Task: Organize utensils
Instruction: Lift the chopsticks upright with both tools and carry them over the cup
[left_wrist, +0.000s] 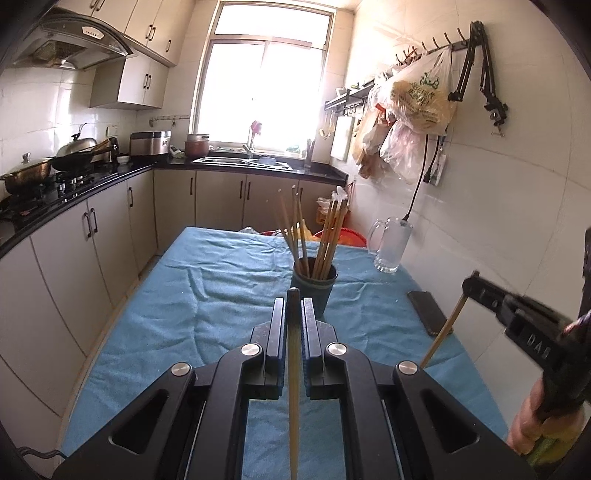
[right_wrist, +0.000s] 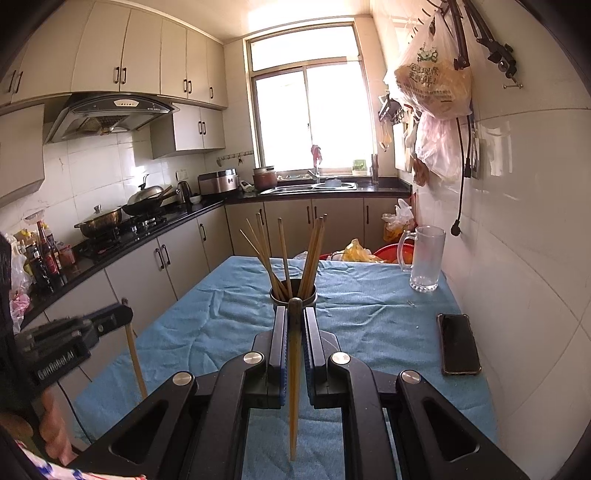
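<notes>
Occlusions and cut-offs, both wrist views.
Left-held chopstick: lower end runs off the frame's bottom edge. Cup: base hidden behind left gripper; in the right view only its rim clears right gripper. Chopsticks in cup: lower ends hidden inside. Right gripper motion-blurred. Phone: screen content unreadable.

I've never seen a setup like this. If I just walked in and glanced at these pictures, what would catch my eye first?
Probably the two black grippers, each clamped on a single chopstick: the left gripper and the right gripper both point toward the dark cup at the middle of the blue tablecloth, already bristling with chopsticks. Next, the bright window behind, then the glass mug and phone by the tiled wall.
</notes>
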